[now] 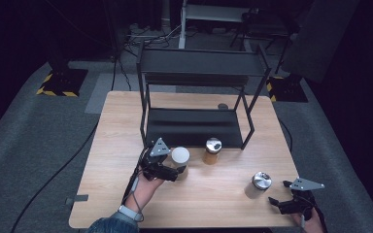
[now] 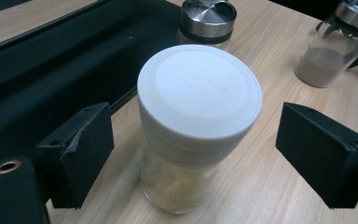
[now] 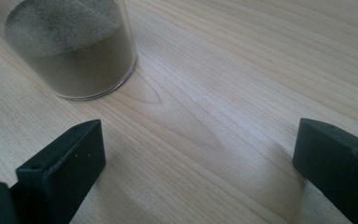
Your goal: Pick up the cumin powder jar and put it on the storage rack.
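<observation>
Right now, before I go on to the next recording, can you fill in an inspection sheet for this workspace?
Surface: wooden table, bare apart from the items below.
Job's things: white-lidded jar, upright, pale contents, standing in front of the black rack.
Clutter: metal-lidded jar with orange-brown contents; metal-lidded jar of grey-brown powder; a small round thing behind the rack, too small to tell.
Grippers: left hand-held gripper straddles the white-lidded jar, pads clear of it; right hand-held gripper open over bare wood beside the powder jar.
Cables: one trails from the left gripper along the forearm; others lie on the floor.
Surroundings: dark room, grey carpet, hazard-striped stand bases.
</observation>
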Motion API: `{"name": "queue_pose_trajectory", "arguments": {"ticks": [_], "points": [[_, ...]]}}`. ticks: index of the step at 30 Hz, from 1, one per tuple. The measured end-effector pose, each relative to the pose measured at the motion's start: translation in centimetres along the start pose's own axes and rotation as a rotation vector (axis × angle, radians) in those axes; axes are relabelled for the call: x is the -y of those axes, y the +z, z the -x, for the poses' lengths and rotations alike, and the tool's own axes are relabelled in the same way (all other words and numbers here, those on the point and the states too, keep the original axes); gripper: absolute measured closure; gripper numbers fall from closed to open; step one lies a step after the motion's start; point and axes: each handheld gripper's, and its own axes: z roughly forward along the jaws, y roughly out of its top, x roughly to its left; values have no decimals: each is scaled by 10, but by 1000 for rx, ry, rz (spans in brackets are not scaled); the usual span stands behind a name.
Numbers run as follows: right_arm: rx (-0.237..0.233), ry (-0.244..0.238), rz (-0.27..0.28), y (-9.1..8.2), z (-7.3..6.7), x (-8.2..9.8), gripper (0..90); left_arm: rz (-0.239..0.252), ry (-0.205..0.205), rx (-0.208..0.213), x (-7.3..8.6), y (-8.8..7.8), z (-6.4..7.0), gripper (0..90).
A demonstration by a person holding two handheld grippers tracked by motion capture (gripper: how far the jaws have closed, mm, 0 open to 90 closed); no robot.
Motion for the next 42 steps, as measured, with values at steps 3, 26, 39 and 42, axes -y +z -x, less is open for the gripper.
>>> {"name": "queue_pose_trajectory", "arguments": {"ticks": [3,26,39,42], "points": [[0,0,0,0,0,0,19,-4,-11,10,-1,5,-3,119],[0,0,0,0,0,0,20,-50,49,-12,-12,23,5,326],[0,0,0,0,0,0,19,-57,7,-18,-25,15,4,330],[0,0,0,0,0,0,20,-62,12,-23,-33,12,3,330]]}}
